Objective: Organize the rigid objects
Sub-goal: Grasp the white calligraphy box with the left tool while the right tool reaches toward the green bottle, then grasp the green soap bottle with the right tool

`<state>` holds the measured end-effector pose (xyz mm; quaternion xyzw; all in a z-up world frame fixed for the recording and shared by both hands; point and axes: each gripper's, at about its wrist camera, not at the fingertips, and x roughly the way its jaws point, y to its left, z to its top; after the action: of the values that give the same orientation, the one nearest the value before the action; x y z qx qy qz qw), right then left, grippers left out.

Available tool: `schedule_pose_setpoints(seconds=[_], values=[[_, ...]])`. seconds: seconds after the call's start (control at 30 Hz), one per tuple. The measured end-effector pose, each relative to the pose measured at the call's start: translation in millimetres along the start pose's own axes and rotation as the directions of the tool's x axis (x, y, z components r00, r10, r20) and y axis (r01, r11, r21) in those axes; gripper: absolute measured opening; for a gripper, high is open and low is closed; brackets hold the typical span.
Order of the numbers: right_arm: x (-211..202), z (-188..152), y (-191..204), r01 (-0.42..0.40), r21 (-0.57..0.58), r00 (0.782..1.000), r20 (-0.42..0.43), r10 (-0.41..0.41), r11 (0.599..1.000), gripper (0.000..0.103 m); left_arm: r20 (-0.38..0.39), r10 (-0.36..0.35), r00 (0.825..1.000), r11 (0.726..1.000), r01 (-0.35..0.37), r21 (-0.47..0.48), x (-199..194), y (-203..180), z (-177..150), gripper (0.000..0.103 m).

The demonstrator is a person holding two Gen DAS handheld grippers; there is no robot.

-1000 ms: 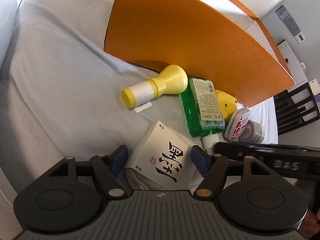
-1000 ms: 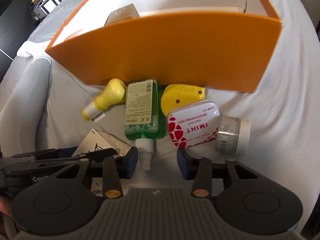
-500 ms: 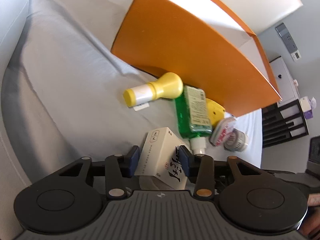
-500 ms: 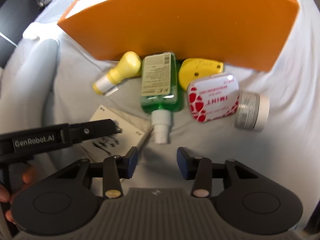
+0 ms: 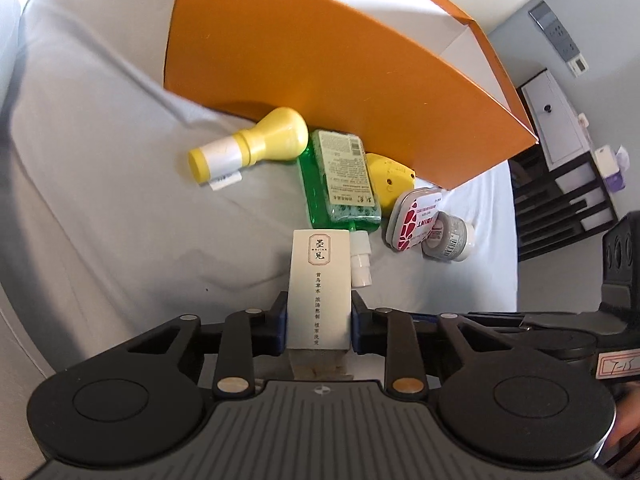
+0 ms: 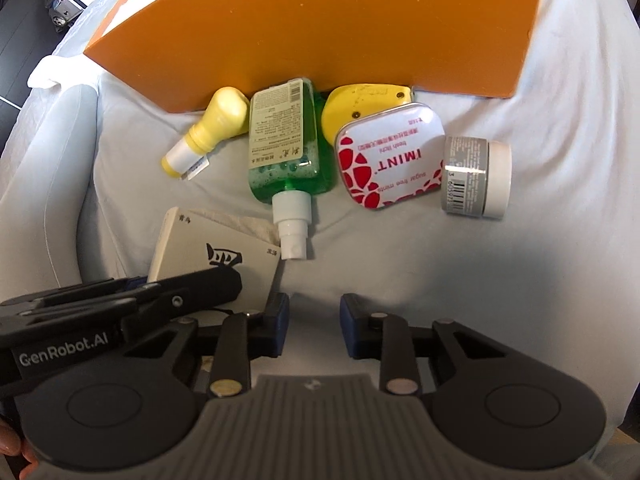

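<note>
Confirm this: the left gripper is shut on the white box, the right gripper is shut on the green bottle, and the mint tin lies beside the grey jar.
One thing is wrong. The right gripper is open and holds nothing; the green bottle lies on the sheet ahead of it, as the right wrist view shows. The left gripper is indeed shut on the white box, and the mint tin lies beside the grey jar.

Tin (image 6: 390,156), centre right of frame: I read "I'MINT", "sugar free mints".
My left gripper (image 6: 60,350), lower left: "GenRobot.AI".
Sticker (image 5: 618,368), lower right: "7-15".
</note>
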<state>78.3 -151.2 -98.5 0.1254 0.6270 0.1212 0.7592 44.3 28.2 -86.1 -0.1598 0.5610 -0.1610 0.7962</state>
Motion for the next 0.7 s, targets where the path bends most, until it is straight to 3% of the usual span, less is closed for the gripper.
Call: schedule_pose_setpoints(seconds=[0.17,0.4,0.53,0.7], values=[[-12.3,1.0,3.6,0.033,-0.04,0.996,0.08,-0.03,0.999,0.031,0.043,0.009,0.999,1.0,-0.009,-0.008,-8.6,4.7,6.3,0.031],[-24.7,20.4,24.2,0.096,-0.174,0.971,0.235,-0.053,0.98,0.047,0.164,0.03,0.986,0.999,-0.023,-0.046,-17.5,22.7,30.5,0.031],[-16.9,35.9,41.7,0.153,-0.269,0.957,0.279,-0.075,0.951,0.054,0.133,0.043,0.99,0.997,-0.035,-0.064,-4.4,29.4,36.2,0.031],[-1.8,54.6,46.4,0.157,-0.291,0.968,0.237,-0.088,0.944,0.054,0.097,0.017,0.995,0.997,-0.009,-0.076,-4.4,37.1,36.5,0.033]])
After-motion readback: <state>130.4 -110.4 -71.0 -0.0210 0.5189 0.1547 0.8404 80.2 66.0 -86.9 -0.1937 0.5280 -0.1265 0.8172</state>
